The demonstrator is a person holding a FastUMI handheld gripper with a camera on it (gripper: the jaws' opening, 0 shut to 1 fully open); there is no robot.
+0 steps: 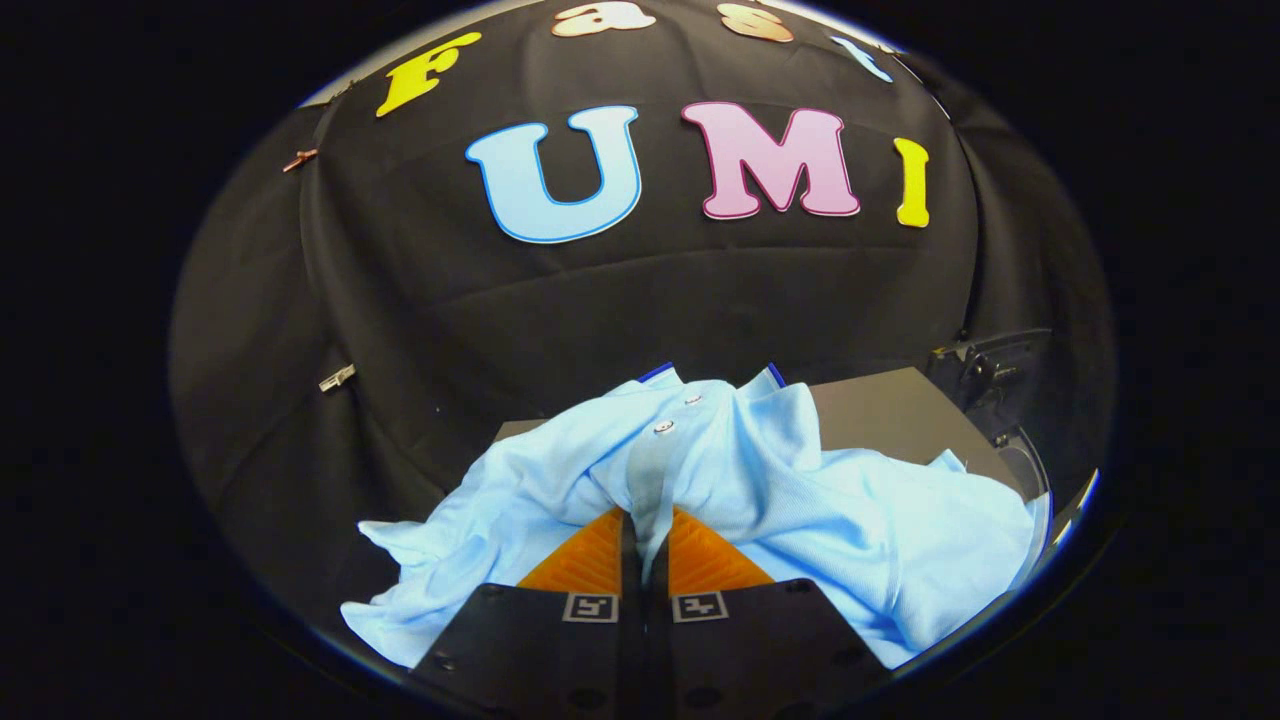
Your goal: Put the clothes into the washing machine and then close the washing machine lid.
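My gripper [644,530] is pinched tight on a fold of the light blue shirt [760,480], which spreads over and hides much of the grey counter [890,410] ahead. Beyond the shirt's far side, a dark hinged part [990,370] is hard to make out.

your gripper [645,525] points forward, its two fingers [585,560] drawn nearly together and pinching a fold of the shirt [850,520].

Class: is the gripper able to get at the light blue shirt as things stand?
Yes, apparently: the gripper has its fingers closed on a fold of the light blue shirt, with nothing between them.
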